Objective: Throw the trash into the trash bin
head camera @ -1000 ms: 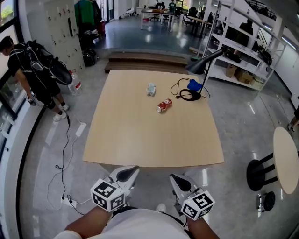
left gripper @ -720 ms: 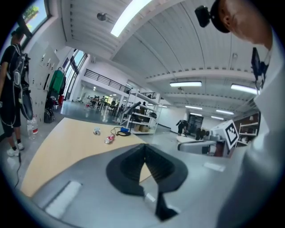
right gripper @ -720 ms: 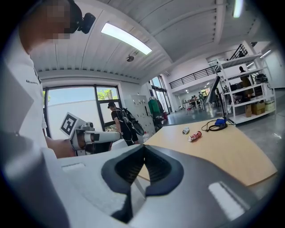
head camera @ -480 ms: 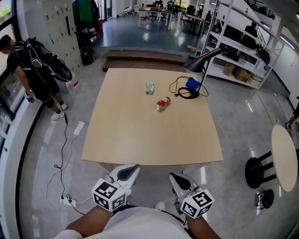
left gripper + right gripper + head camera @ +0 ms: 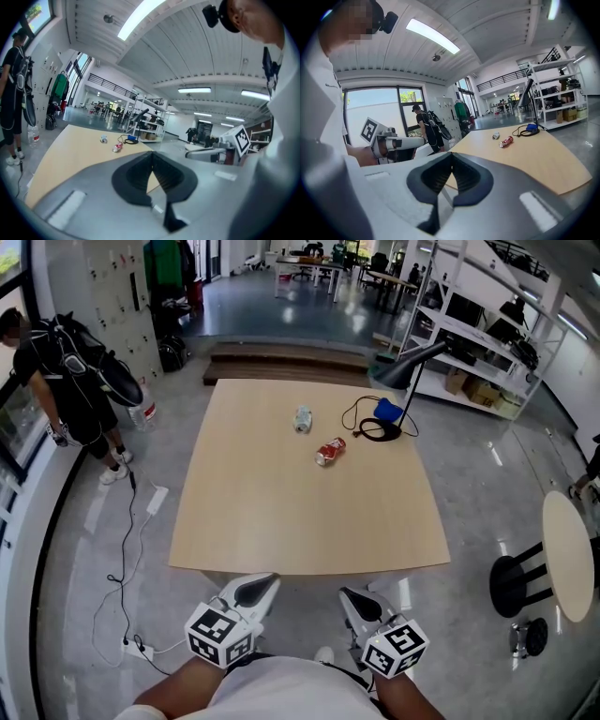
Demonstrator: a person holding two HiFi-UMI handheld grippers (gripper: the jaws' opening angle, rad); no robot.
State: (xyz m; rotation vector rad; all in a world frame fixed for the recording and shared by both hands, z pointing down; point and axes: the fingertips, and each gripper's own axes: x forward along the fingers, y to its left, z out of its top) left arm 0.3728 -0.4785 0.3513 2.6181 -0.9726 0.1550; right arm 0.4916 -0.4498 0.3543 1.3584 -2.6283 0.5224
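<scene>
Left gripper (image 5: 253, 589) and right gripper (image 5: 360, 602), bottom centre: jaws pressed together, empty. Red can (image 5: 329, 452) and pale trash (image 5: 303, 419) upper centre on table (image 5: 281, 521).

No word, brand or number can be read anywhere in these views. The crushed red drink can (image 5: 329, 452) on the far half of the pale wooden table (image 5: 281, 512) carries white print, and the crumpled silvery-white can (image 5: 303, 419) just to its far left has faint bluish marks, but both are too small to make out. The white cubes (image 5: 217, 634) on the near left gripper (image 5: 258, 585) and right gripper (image 5: 356, 599) bear only black-and-white square marker patterns, not letters, and the small tags on the pale locker wall (image 5: 112, 287) at far left are too small to tell.
</scene>
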